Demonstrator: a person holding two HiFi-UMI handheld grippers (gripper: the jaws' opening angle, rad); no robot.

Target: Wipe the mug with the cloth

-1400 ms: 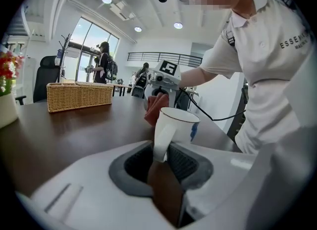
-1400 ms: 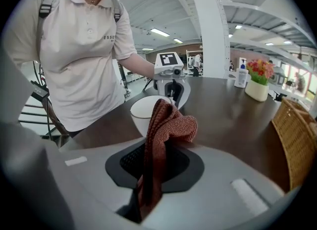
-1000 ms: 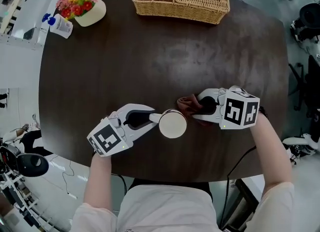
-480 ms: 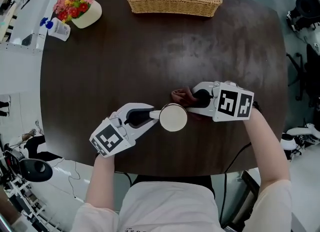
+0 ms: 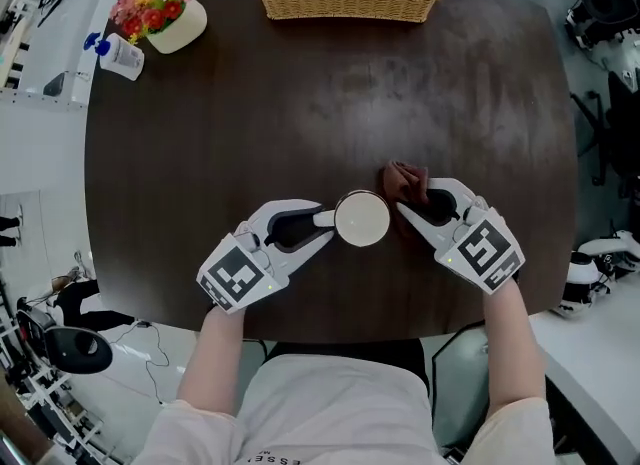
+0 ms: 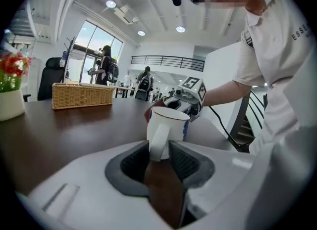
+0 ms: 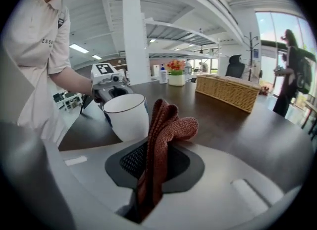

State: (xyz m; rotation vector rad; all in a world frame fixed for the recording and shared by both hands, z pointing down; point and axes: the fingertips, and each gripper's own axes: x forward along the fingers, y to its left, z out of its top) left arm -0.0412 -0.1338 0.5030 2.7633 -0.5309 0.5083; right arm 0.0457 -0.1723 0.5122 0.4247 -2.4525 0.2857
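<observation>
Dark tabletop (image 5: 200, 133) is bearing the mug (image 5: 361, 219) toward six o'clock; the left gripper (image 5: 322, 219) is pinching its handle (image 6: 158, 140), the right gripper (image 5: 410, 209) is clamping the cloth (image 5: 405, 181) at the mug's three o'clock. Bracing the handle while pressing cloth flat should wipe cleanly.

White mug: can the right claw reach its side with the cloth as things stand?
Probably yes. The right claw, shut on the rust-red knitted cloth, sits just beside the white ceramic mug with nothing between; the left claw grips it from the opposite side.
</observation>
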